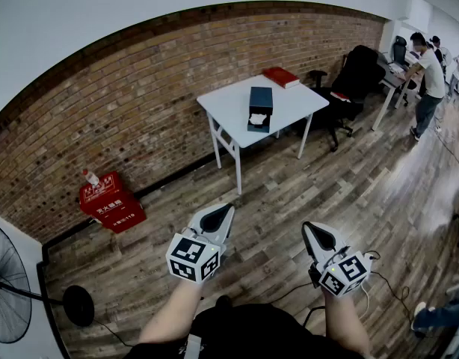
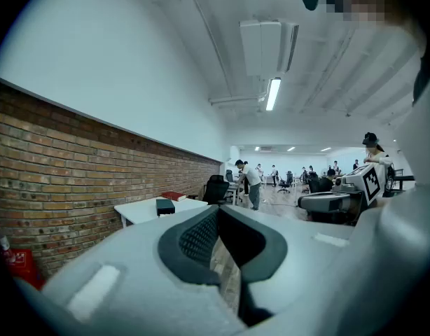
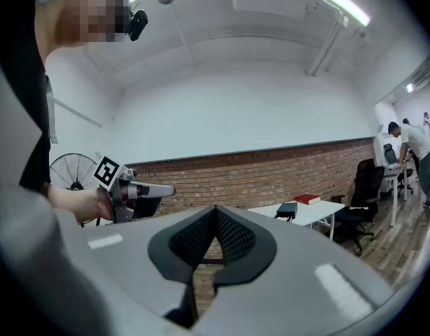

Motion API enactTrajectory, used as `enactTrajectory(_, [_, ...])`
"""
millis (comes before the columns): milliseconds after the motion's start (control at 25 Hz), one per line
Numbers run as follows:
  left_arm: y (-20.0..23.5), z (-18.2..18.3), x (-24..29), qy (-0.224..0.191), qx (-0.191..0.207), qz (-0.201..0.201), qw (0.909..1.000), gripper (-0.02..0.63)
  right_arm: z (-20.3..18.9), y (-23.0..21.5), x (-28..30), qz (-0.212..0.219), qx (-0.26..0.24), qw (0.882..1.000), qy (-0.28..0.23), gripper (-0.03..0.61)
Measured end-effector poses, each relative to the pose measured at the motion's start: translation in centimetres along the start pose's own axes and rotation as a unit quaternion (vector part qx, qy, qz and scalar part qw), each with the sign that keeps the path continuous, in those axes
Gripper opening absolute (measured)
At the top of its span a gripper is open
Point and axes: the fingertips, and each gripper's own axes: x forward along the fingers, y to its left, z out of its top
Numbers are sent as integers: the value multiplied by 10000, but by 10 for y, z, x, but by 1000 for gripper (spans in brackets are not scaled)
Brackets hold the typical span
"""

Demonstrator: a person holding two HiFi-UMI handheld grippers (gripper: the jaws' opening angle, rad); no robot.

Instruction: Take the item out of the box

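Brick wall (image 1: 125, 118) at the back, white table (image 1: 293, 105) well ahead across the wood floor. Dark box (image 1: 260, 103) lies on the table, red book (image 1: 280, 76) nearer the wall. Small white item (image 1: 257, 119) shows at the box's near open end, too small to identify. Looks like light paper or card, probably thin and a bit floppy. Best bet is to pinch the exposed edge and slide it out, other gripper steadying the box, which may skate on the smooth top. Left gripper (image 2: 216, 211) jaws together, nothing between. Right gripper (image 3: 215, 209) fully closed, empty. Both level, well short of the table — task not started
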Motion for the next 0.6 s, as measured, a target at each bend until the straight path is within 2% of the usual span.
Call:
enactTrajectory(400, [-33,-7,11,27,-45,-90,9999,3,-8,-4,-23,135,32,9998,106,-2])
enactTrajectory(600, [-63,-15,12,7,4,-117,9999,3,-11,-9,-57,280,383,9989,-28,0])
